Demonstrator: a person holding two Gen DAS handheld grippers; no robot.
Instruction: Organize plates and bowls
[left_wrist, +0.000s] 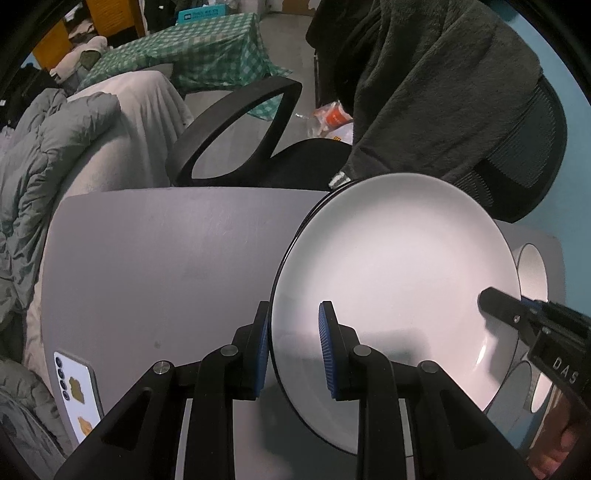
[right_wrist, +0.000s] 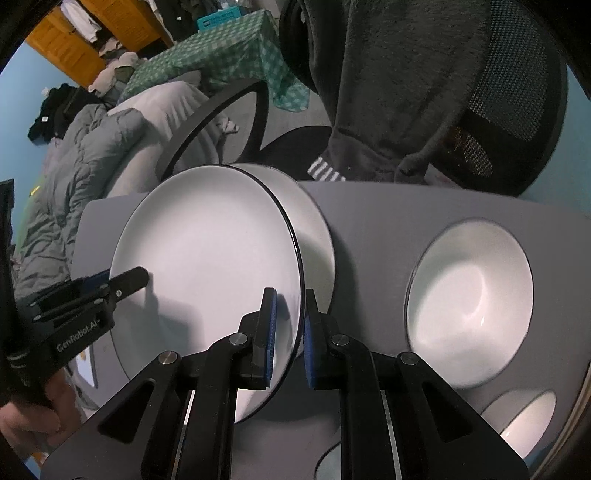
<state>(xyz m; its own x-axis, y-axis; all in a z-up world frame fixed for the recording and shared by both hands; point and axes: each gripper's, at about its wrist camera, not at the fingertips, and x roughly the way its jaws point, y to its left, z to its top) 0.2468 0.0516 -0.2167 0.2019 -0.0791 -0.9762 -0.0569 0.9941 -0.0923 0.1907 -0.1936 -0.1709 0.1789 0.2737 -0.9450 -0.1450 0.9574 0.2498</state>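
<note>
Left claw (left_wrist: 293, 347) and right claw (right_wrist: 290, 338) each clamp opposite rim edges of round white black-rimmed plate (left_wrist: 395, 291), above grey surface (left_wrist: 159, 258). "GenRobot.AI" on left claw body. White bowls (right_wrist: 469, 302) right. Black mesh chair (left_wrist: 524, 147), green checked cloth (left_wrist: 207, 55) beyond.

The plate (left_wrist: 399, 280) looks like glazed ceramic, white and glossy with a thin dark rim. The bowl (right_wrist: 469, 302) shares that shiny glaze. The table (left_wrist: 166, 258) is matt grey and smooth. The left tool (left_wrist: 293, 350) is matt black plastic with ribbed blue pads (left_wrist: 327, 354) and metal pins. The jacket (left_wrist: 424, 85) is fuzzy cloth.
</note>
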